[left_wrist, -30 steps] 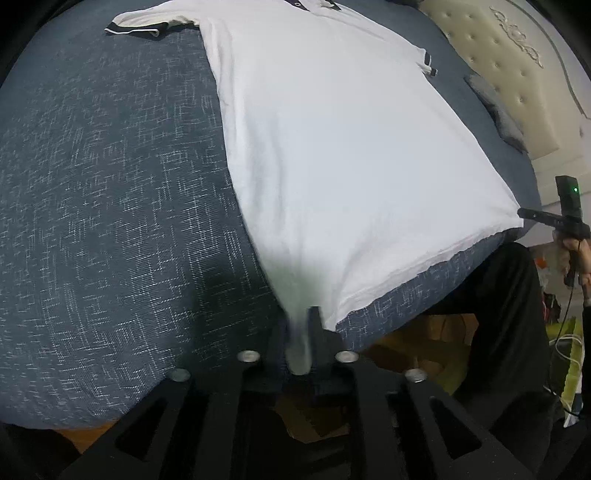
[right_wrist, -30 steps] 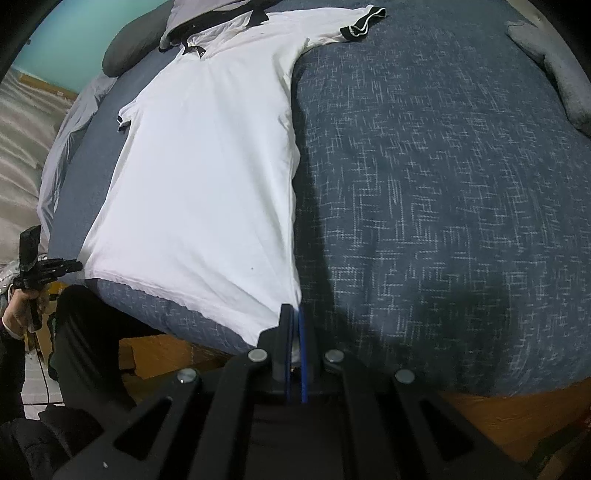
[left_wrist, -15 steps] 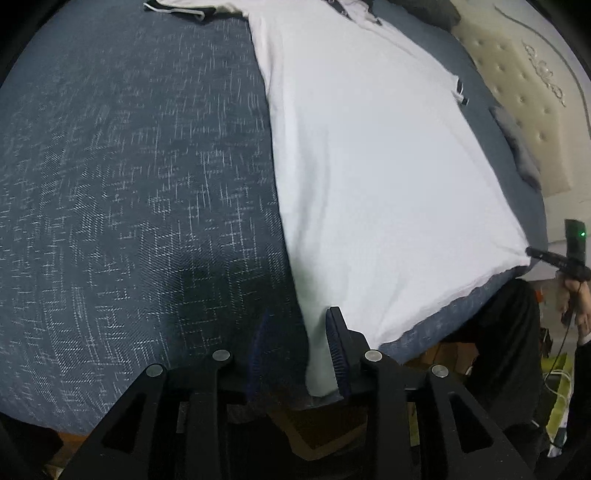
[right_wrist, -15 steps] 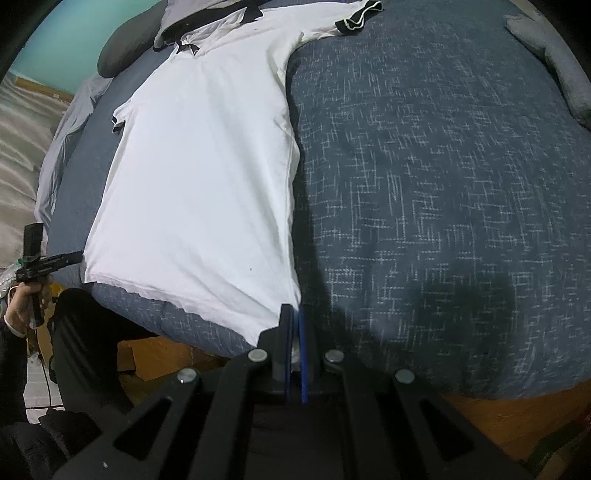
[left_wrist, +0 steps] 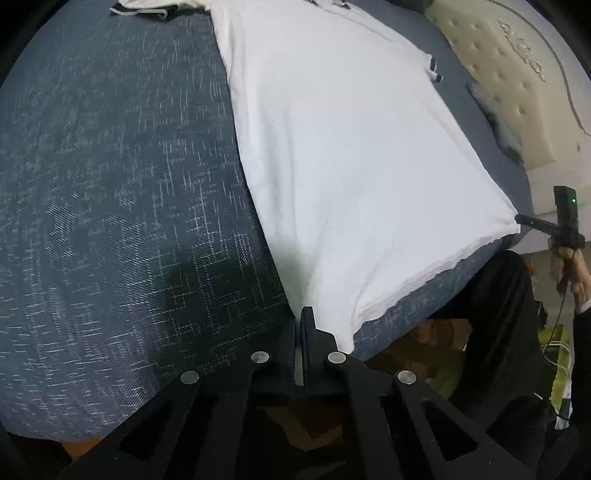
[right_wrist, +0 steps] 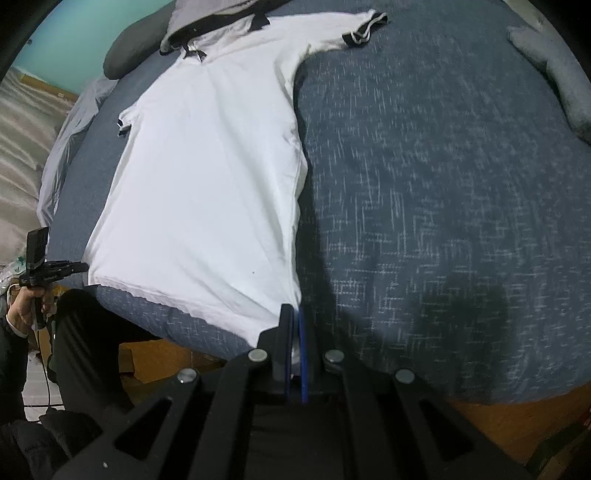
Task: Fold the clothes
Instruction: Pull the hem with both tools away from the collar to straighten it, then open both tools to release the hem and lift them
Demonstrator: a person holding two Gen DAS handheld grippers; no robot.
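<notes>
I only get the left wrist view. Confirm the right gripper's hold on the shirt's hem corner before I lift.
Observer: The right gripper is shut on the white shirt at its hem corner; white cloth shows between its blue pads.
Operator: Check the neck end for me.
Observer: A grey cloth with dark trim lies right at the shirt's neck end, past your view's top edge.
Operator: Report what sits beyond it.
Observer: A dark grey pillow lies at the far edge of the bed, clear of the sleeves.
</notes>
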